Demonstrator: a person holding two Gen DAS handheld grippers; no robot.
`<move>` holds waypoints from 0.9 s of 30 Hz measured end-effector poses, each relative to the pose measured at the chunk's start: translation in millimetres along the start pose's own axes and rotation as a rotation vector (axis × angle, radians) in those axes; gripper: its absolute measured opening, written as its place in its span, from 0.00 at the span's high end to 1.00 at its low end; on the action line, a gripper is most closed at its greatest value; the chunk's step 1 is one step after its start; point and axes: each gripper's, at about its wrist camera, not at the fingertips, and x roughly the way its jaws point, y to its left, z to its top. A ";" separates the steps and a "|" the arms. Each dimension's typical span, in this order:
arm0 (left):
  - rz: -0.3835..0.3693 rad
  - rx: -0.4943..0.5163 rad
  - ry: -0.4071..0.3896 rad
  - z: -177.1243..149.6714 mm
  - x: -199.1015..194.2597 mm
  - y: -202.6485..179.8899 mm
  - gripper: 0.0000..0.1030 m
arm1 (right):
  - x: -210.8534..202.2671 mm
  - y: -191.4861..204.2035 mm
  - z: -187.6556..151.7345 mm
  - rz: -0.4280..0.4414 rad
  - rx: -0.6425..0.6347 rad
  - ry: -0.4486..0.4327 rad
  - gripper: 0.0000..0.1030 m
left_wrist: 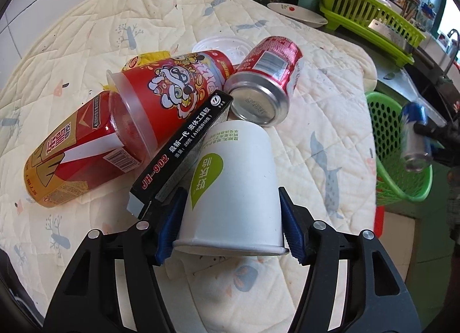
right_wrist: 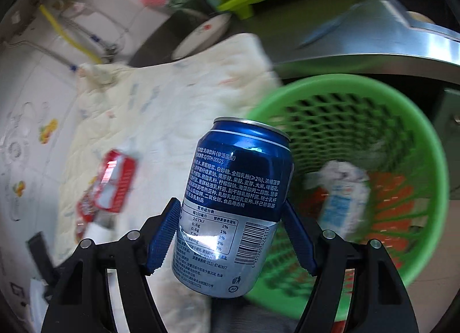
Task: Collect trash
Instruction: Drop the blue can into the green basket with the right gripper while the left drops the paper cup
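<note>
Trash piled at 10 o'clock on quilt (left_wrist: 322,94): red can (left_wrist: 266,80), printed cup (left_wrist: 175,91), carton (left_wrist: 74,149), black box (left_wrist: 184,143), each partly covering the next. Clear lid (left_wrist: 221,47) mostly hidden behind cup and can. Yellow scrap (left_wrist: 152,58) behind cup, too covered to identify. White cup (left_wrist: 233,186) upside down, clamped at its rim end between blue pads of left gripper (left_wrist: 230,218), jaws about half spread. Blue can (right_wrist: 235,206) gripped low on its body by right gripper (right_wrist: 230,232), jaws wide around it, held at 9 o'clock edge of green basket (right_wrist: 414,137). Basket contents smeared by blur: a white-and-blue carton (right_wrist: 342,198), little else readable. Basket cut off at 3 o'clock in left view; dish rack (left_wrist: 373,11) at 1 o'clock.
</note>
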 end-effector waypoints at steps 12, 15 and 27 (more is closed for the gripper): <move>-0.102 0.006 -0.072 2.9 -35.6 -24.3 0.41 | 31.3 -55.0 -1.5 -0.274 -0.068 0.015 0.33; -0.133 0.026 -0.088 6.4 -40.5 -40.1 0.41 | 36.8 -62.5 -2.7 -0.275 -0.068 0.023 0.32; -0.273 0.166 -0.099 24.6 -35.4 -140.1 0.41 | 0.1 -54.0 -21.0 -0.249 -0.133 -0.059 0.29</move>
